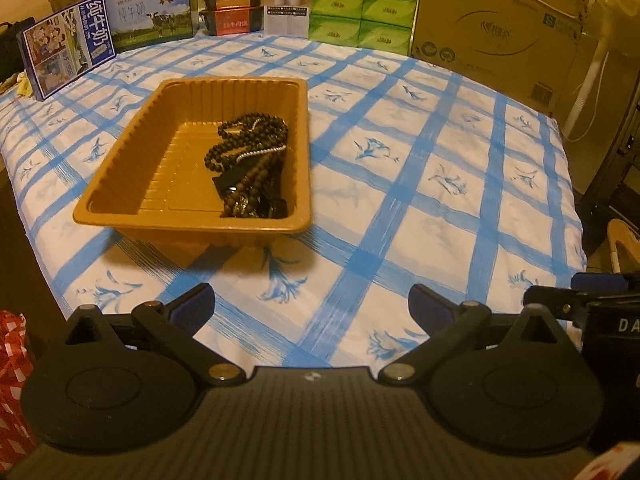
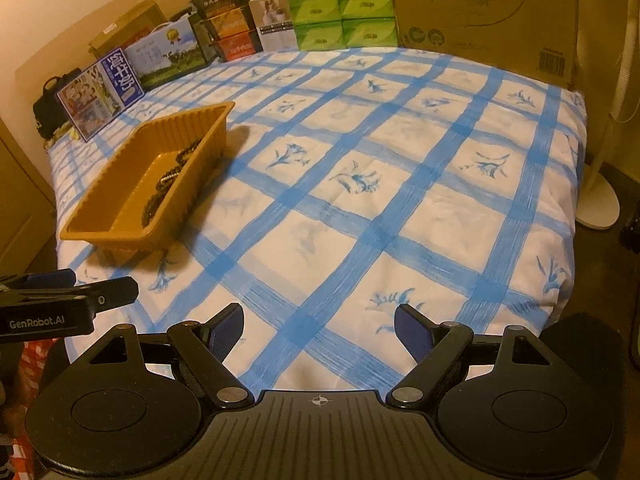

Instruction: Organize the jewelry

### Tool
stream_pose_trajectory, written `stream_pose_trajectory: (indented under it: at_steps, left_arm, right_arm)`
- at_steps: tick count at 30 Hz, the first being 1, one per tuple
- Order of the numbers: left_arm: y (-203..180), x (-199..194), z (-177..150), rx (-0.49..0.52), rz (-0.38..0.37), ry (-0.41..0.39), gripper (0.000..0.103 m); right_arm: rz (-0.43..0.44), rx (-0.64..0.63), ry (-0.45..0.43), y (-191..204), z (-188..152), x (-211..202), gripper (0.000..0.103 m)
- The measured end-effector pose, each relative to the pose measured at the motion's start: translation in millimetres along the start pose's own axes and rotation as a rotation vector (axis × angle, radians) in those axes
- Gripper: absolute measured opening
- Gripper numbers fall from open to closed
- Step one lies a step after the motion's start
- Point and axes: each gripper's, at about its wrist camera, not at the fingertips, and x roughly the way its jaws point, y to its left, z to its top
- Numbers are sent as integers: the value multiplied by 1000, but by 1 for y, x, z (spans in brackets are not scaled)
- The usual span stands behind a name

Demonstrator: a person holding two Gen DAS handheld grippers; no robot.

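Note:
A gold plastic tray [image 1: 120,184] sits on the blue-checked cloth, left of centre in the left wrist view. Dark bead necklaces and bracelets [image 1: 248,160] lie piled along its right side. My left gripper [image 1: 312,304] hangs open over bare cloth, a little in front of the tray, with nothing between its fingers. In the right wrist view the same tray [image 2: 100,232] stands at the left with the beads [image 2: 168,184] inside. My right gripper [image 2: 318,326] is open above empty cloth to the right of the tray. The left gripper's body [image 2: 60,304] shows at that view's left edge.
Along the far edge of the table stand milk cartons [image 1: 68,56], stacked food boxes [image 1: 230,0], green tissue packs [image 1: 364,4] and a large cardboard box [image 1: 500,28]. A white fan stand [image 2: 600,184] is beyond the table's right edge. A red patterned bag [image 1: 12,380] is at the near left.

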Motion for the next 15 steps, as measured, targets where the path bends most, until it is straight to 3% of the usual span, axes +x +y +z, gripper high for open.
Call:
stream_pose_trajectory:
  at_steps: [15]
  left_arm:
    - [-12,1,-2,34,0,-2,102]
  right_arm:
    - [-7,2,3,-1,0,1,82]
